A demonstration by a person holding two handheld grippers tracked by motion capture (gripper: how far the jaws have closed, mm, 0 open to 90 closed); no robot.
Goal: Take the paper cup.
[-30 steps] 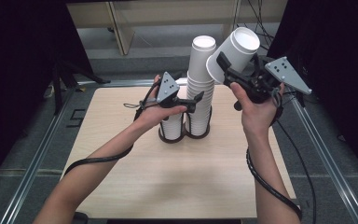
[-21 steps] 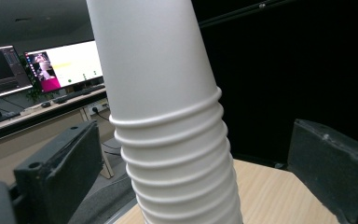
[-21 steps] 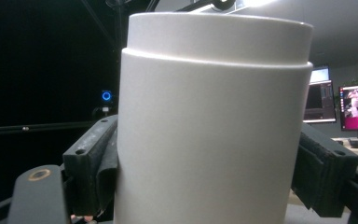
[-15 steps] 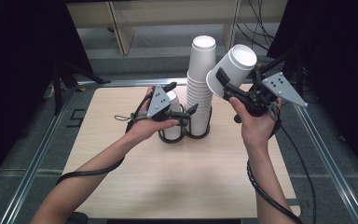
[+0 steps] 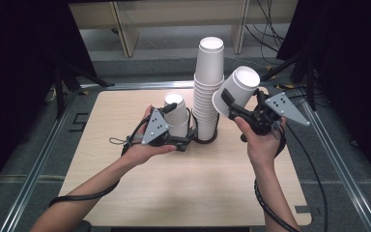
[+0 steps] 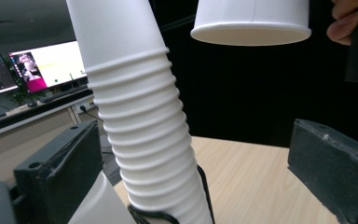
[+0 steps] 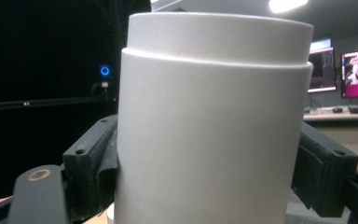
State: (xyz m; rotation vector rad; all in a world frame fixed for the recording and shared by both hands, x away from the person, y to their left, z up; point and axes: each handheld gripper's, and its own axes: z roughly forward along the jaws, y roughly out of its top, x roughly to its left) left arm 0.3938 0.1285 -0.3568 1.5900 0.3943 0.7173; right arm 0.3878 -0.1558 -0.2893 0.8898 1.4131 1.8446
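Observation:
A tall stack of upturned white paper cups (image 5: 207, 87) (image 6: 140, 130) stands in a black ring holder (image 5: 207, 140) at the table's middle. Just left of it is a short stack of cups (image 5: 176, 116) (image 6: 98, 205). My left gripper (image 5: 178, 128) (image 6: 196, 172) lies level beside the short stack, jaws open wide. The short stack sits by one jaw and the tall stack stands farther off between them, neither pressed. My right gripper (image 5: 232, 104) (image 7: 209, 154) is in the air right of the tall stack. It is shut on a single tilted white cup (image 5: 239, 89) (image 7: 209, 126) (image 6: 251, 21).
The wooden table (image 5: 125, 183) has metal rails (image 5: 333, 159) along its sides. A pale shelf unit (image 5: 174, 19) stands beyond the far edge. Cables (image 5: 314, 193) trail from both grippers. Monitors (image 6: 51, 65) glow in the background.
My left gripper has slid left and toward the near side, sinking a little beside the short stack. My right gripper has come down with its cup, now lower beside the tall stack.

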